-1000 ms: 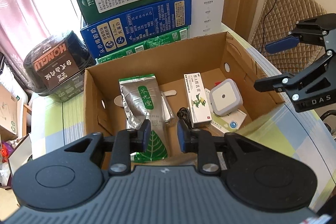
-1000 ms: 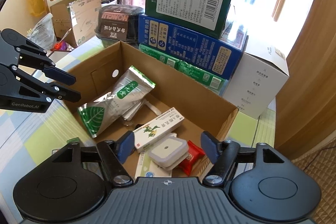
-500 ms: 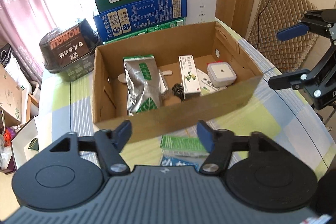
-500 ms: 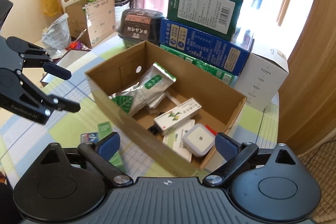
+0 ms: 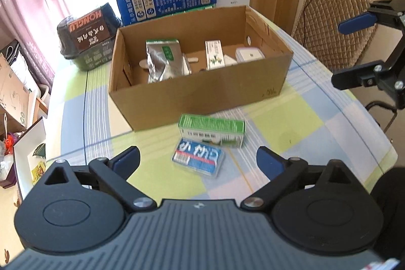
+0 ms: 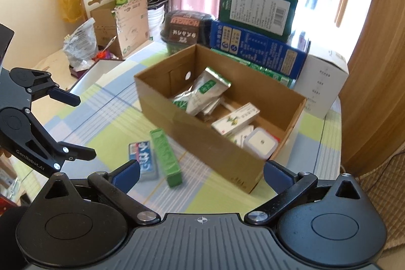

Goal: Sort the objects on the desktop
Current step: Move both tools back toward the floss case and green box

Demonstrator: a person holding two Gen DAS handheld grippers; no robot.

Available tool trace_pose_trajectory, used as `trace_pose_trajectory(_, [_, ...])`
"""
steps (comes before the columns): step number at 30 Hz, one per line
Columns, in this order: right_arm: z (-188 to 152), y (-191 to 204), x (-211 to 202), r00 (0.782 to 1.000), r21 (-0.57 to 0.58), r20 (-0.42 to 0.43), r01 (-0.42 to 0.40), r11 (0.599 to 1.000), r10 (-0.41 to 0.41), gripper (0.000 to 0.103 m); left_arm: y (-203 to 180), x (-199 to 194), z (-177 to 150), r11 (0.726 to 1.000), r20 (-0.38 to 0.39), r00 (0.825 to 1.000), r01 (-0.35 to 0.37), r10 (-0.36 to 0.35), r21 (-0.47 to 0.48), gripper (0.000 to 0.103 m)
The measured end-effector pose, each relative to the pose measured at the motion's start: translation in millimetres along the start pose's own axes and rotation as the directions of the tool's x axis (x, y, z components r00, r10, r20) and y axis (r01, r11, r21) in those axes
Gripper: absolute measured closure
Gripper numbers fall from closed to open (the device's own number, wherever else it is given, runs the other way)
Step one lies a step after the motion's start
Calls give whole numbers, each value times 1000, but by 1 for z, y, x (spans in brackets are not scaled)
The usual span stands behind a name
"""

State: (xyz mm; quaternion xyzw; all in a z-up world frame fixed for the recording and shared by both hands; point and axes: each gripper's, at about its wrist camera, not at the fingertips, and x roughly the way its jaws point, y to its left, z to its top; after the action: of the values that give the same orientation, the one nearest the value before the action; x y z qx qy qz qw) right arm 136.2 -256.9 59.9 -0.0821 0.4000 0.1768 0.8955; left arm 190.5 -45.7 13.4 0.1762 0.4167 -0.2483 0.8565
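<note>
Left wrist view: green carton [image 5: 212, 129] touches blue packet [image 5: 198, 157] before cardboard box [image 5: 202, 92].

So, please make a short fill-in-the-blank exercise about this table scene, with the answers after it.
1. The long green box lies on the table, outside the brown cardboard box, touching the flat ___ packet.
2. The silver foil pouch lies ___ the cardboard box.
3. The left gripper and the right gripper both hold ___.
4. The dark green carton rests on top of the ___ carton.

Answers: blue; inside; nothing; blue
</note>
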Motion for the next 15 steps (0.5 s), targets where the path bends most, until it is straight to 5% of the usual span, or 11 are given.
trace_pose_trajectory(15, [-41,23,4,998,18,-61,-33,999,34,2,6,2,-54,999,-29,999,-41,40,-30,2])
